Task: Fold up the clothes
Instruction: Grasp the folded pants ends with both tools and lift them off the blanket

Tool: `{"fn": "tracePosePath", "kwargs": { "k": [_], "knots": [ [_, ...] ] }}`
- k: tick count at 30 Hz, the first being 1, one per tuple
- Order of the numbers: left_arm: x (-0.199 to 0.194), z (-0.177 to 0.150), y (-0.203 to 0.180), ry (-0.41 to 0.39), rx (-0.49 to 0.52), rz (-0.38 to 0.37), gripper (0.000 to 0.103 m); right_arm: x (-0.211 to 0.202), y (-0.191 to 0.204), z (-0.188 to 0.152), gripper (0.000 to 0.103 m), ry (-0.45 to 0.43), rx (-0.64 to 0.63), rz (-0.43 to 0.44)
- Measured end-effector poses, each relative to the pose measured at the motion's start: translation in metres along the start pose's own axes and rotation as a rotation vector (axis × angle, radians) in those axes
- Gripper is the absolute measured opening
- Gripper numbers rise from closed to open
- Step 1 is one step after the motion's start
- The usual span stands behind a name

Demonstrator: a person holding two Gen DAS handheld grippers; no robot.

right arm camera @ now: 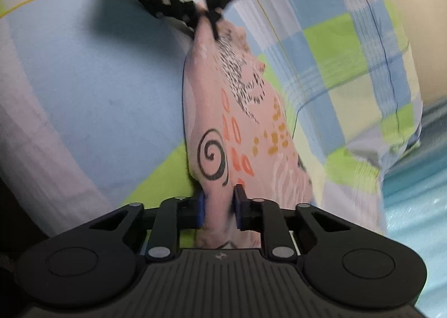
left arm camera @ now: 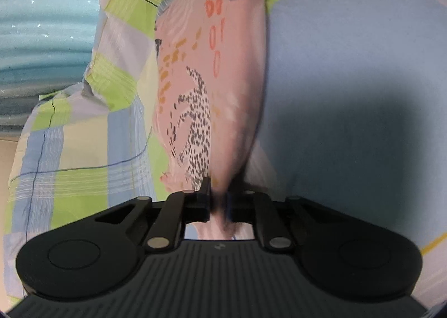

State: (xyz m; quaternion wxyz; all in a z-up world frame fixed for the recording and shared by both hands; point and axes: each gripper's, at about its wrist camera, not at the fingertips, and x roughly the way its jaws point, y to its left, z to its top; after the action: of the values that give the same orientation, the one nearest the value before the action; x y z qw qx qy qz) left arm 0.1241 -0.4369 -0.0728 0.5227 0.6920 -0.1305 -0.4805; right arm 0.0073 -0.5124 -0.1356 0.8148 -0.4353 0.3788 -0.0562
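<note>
A bed (left arm camera: 349,60) wore a checked sheet (left arm camera: 83,150) of pale blue, lime green and lilac. Beyond its edge lay a shiny turquoise rippled covering (left arm camera: 42,24) and a beige surface (right arm camera: 419,24).

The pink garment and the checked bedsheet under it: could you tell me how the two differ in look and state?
The pink garment carries printed spots, a black spiral and orange marks; the checked bedsheet has plain blue, green and white squares. The garment is pinched at opposite ends by the left gripper and the right gripper and stretched between them; the bedsheet lies spread out, ungripped. The garment is narrow; the bedsheet runs past the frame. Both are soft cloth.
</note>
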Motion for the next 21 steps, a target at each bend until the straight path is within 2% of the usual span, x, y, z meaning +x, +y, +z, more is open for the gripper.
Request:
{"fn": "tracePosePath", "kwargs": {
  "k": [5,12,21],
  "knots": [
    [-0.006,0.003,0.012,-0.010,-0.027,0.009,0.006,-0.016,-0.016,-0.003,0.011,-0.028,0.019,-0.007],
    [-0.037,0.019,0.058,-0.055,-0.056,0.075,0.006,-0.058,-0.061,-0.005,0.010,-0.048,0.035,-0.095],
    [-0.090,0.073,0.101,-0.170,-0.024,0.155,0.006,-0.140,-0.095,-0.030,0.010,-0.001,0.077,-0.208]
  ]
}}
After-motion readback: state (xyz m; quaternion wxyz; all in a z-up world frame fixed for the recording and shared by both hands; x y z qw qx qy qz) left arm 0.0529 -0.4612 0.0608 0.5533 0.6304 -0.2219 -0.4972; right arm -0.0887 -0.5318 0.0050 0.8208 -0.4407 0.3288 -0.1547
